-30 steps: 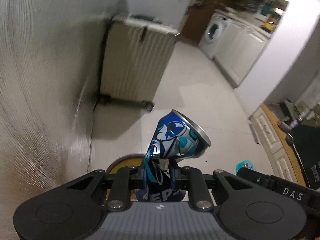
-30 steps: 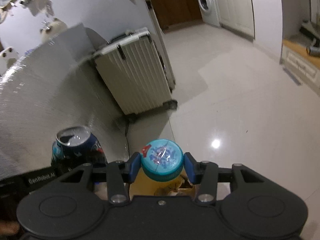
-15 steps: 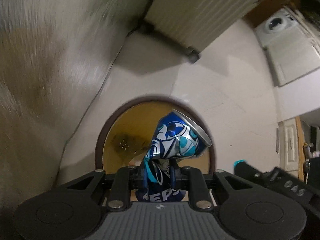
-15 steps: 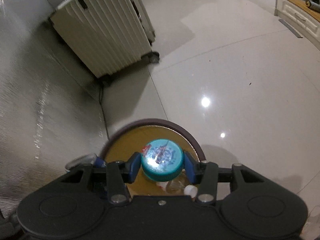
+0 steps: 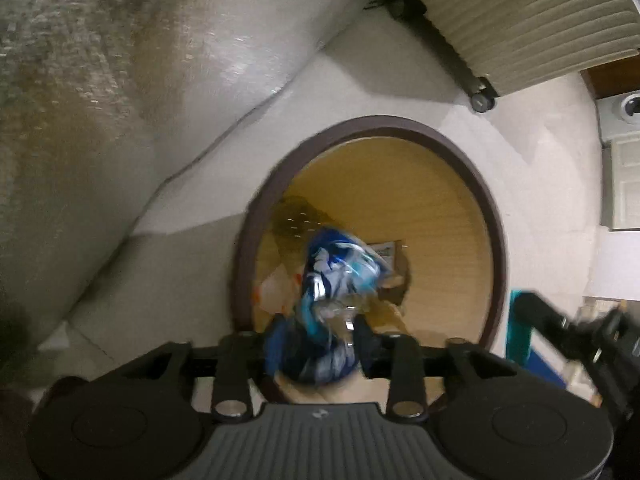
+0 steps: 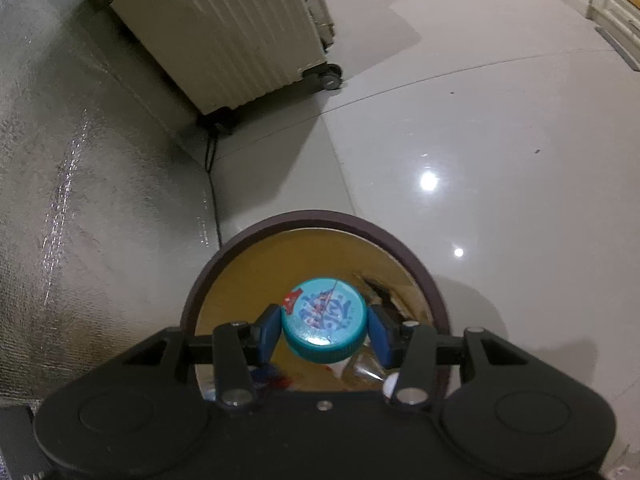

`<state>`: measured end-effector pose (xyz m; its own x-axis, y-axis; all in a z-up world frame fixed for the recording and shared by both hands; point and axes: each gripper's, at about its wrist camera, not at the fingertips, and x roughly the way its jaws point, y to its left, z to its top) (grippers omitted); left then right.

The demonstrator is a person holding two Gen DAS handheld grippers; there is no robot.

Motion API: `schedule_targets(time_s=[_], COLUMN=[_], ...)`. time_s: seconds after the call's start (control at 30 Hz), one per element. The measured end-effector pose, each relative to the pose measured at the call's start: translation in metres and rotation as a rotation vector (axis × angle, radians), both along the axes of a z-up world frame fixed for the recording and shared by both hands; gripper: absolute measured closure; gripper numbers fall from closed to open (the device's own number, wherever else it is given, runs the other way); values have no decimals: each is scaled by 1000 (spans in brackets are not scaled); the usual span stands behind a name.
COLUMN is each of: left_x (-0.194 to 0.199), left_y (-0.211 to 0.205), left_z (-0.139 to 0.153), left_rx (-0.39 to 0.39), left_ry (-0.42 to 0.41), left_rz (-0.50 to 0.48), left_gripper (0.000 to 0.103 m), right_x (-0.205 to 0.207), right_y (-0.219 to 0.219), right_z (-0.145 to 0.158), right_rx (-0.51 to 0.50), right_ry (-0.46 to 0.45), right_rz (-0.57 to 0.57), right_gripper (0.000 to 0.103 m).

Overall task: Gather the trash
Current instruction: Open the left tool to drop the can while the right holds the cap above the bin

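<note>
A round bin with a dark brown rim [image 5: 452,140] and yellow inside stands on the floor below both grippers; it also shows in the right wrist view [image 6: 256,232]. My left gripper [image 5: 320,332] has its jaws spread, and the crushed blue Pepsi can [image 5: 332,276] is blurred between them, over the bin's mouth. My right gripper [image 6: 324,328] is over the bin too, its blue pads [image 6: 268,332] set a little off a bottle with a teal cap [image 6: 324,318]. Trash lies at the bin's bottom.
A cream ribbed suitcase on wheels [image 6: 224,28] stands beyond the bin. A silver foil-covered surface [image 6: 80,200] runs along the left. Glossy light floor tiles [image 6: 500,140] spread to the right. The other gripper's body [image 5: 580,336] shows at the left wrist view's right edge.
Both grippers have tilted down over the bin. The left jaws have spread and the can is now blurred and slipping between them. The right pads have eased off the bottle cap.
</note>
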<state>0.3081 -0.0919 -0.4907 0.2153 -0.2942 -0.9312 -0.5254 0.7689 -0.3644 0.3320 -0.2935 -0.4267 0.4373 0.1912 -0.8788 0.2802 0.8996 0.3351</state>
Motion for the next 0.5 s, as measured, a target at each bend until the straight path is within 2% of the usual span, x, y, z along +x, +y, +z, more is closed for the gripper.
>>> schedule_targets(time_s=[0.1,0.3,0.4,0.43,0.5], left_x=[-1,1,3,4,6], left_y=[0,-4,-9,-11,-16], left_z=[0,11,18,21,27], left_rx=[5,88,128,152,196], left_ry=[-9,-56,-79,-86,-112], left_rz=[-6,-82,-132,-150,-189], left_gripper=[60,57,47,39,34], right_x=[11,31,35,35,36], right_y=[8,18,19,19,16], right_z=[-7,-17,-24,-25,-27], right_rx=[11,13,3,1,-2], right_ry=[6,5,5,-5,-26], right_rz=[23,55,67,68,61], right_gripper=[55,55,54,54,46])
